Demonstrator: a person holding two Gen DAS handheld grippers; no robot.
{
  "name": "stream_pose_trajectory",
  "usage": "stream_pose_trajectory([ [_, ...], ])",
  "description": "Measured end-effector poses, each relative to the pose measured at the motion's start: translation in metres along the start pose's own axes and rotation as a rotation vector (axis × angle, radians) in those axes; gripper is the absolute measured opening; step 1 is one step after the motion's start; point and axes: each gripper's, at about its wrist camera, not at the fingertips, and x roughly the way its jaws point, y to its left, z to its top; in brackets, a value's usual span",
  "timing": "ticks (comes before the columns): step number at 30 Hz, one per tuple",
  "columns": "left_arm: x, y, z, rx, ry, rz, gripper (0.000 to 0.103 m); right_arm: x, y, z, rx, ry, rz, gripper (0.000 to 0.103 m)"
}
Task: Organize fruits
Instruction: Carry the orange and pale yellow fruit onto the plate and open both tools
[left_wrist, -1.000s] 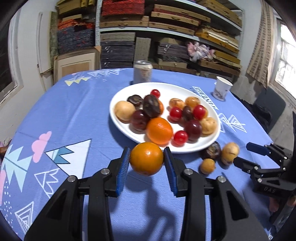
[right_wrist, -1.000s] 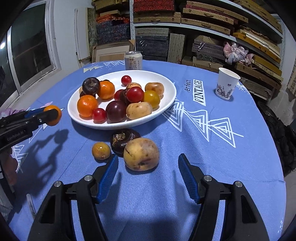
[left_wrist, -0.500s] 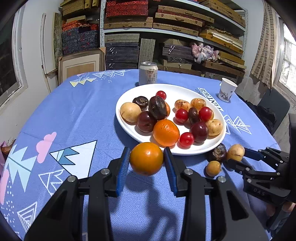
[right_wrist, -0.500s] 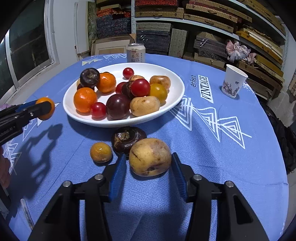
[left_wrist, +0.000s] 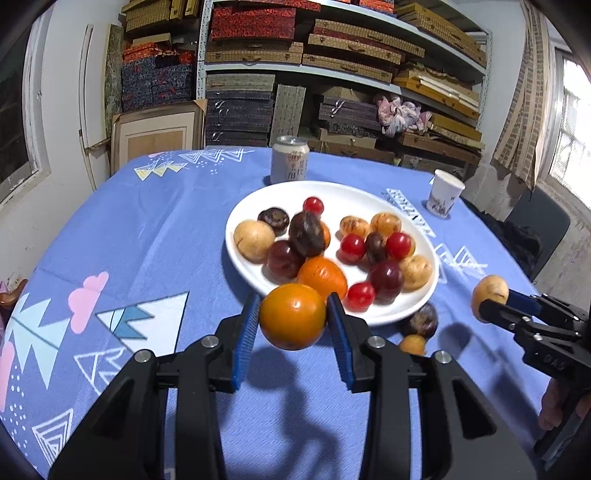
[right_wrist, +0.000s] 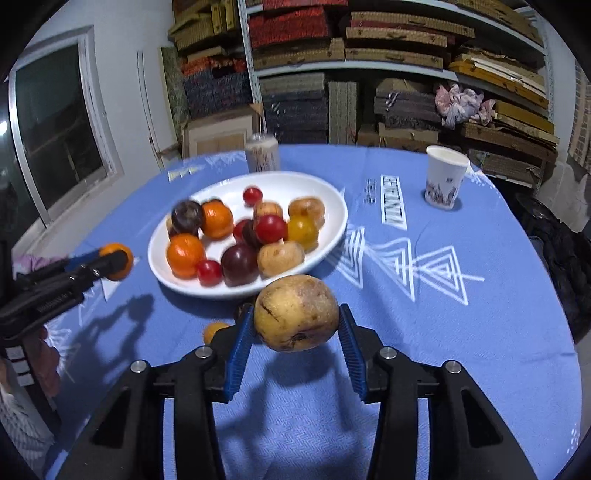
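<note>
My left gripper (left_wrist: 291, 319) is shut on an orange (left_wrist: 292, 316) and holds it above the cloth, just in front of the white plate (left_wrist: 354, 194) piled with several fruits. My right gripper (right_wrist: 295, 314) is shut on a tan-brown round fruit (right_wrist: 296, 312), lifted off the table in front of the plate (right_wrist: 295, 181). The right gripper's fruit also shows in the left wrist view (left_wrist: 489, 293). A dark fruit (left_wrist: 421, 325) and a small orange fruit (left_wrist: 412, 345) lie on the cloth beside the plate.
A drink can (left_wrist: 290, 163) stands behind the plate and a paper cup (left_wrist: 443, 194) to its right on the blue patterned tablecloth (left_wrist: 147, 221). Shelves of boxes lie beyond the table. A dark chair (left_wrist: 535, 221) stands at the right.
My right gripper closed on the tan-brown fruit and lifted it off the cloth. My left gripper kept hold of the orange and rose slightly.
</note>
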Motion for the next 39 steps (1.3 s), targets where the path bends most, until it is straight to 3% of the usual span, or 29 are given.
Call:
stream_pose_trajectory([
  [6, 0.007, -0.005, 0.055, 0.027, -0.028, 0.019, 0.037, 0.005, -0.009, 0.059, 0.017, -0.027, -0.013, 0.046],
  [12, 0.052, 0.010, 0.107, -0.001, -0.005, 0.055, 0.037, 0.062, 0.006, 0.116, -0.003, 0.023, -0.009, 0.046],
  [19, 0.124, 0.031, 0.131, -0.037, 0.084, 0.071, 0.037, 0.139, 0.030, 0.133, -0.086, 0.141, -0.025, 0.046],
  [25, 0.145, 0.026, 0.130, -0.009, 0.097, 0.055, 0.038, 0.164, 0.039, 0.134, -0.154, 0.170, -0.050, 0.047],
  [26, 0.144, 0.024, 0.129, -0.004, 0.088, 0.058, 0.040, 0.165, 0.040, 0.135, -0.159, 0.163, -0.057, 0.047],
  [28, 0.140, 0.021, 0.130, -0.003, 0.065, 0.061, 0.059, 0.163, 0.041, 0.135, -0.171, 0.151, -0.067, 0.047],
  [29, 0.136, 0.020, 0.130, -0.002, 0.050, 0.069, 0.062, 0.160, 0.042, 0.134, -0.174, 0.144, -0.062, 0.047],
  [34, 0.111, 0.021, 0.134, -0.013, 0.020, 0.063, 0.064, 0.135, 0.041, 0.135, -0.163, 0.104, -0.042, 0.047],
  [39, 0.066, 0.022, 0.124, -0.007, -0.022, 0.079, 0.064, 0.080, 0.036, 0.122, -0.145, 0.033, -0.018, 0.048],
])
